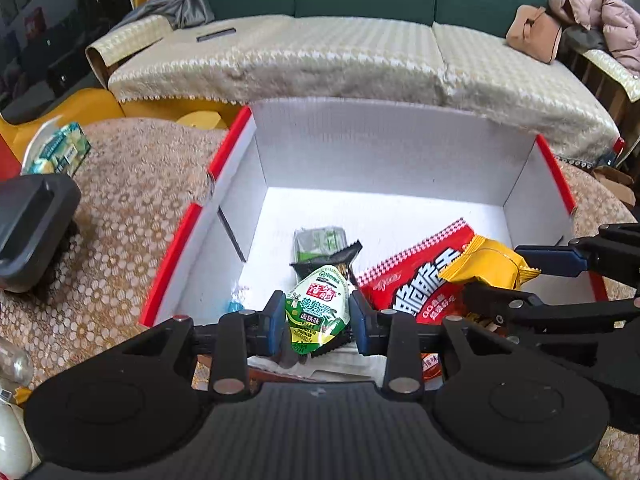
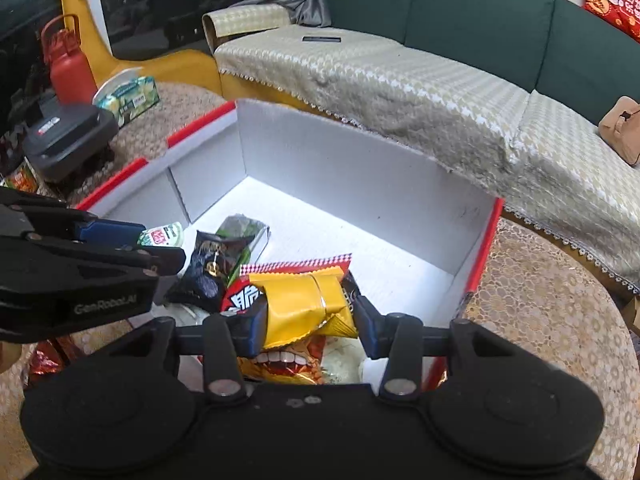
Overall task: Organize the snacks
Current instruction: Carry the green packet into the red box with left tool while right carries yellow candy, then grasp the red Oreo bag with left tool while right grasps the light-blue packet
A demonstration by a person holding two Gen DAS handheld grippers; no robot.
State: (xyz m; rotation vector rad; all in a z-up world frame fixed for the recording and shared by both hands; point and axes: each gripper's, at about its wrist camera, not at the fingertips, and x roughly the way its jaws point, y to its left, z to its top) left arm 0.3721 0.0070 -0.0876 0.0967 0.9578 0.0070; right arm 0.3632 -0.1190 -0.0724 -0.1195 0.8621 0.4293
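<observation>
Snacks are going into the white box [image 1: 384,148] with red edges, and I am running the drop-in step with both hands at once. My left tongs [image 1: 316,320] are gripping a green egg packet [image 1: 316,312], pads pressing on both sides, and it is hanging just above the near end of the box. My right tongs [image 2: 308,320] are clamping a yellow pouch [image 2: 304,308], also over the near end of the box, to the right of the green packet.

Already lying inside the box are a red crisp bag [image 1: 420,280], a black wrapper [image 1: 328,260] and a dark green pack [image 1: 320,242] (all bunched toward the near side, the far half of the box floor showing bare).

Judging by this, I am carrying both packets down into the box and neither is released yet. Next I am needing to lower each one closer to the box floor, pick a free patch beyond the pile, then spread the tongs so the packets are settling flat rather than sliding off the red bag. Keeping the two tools from bumping matters, since they are working side by side.
</observation>
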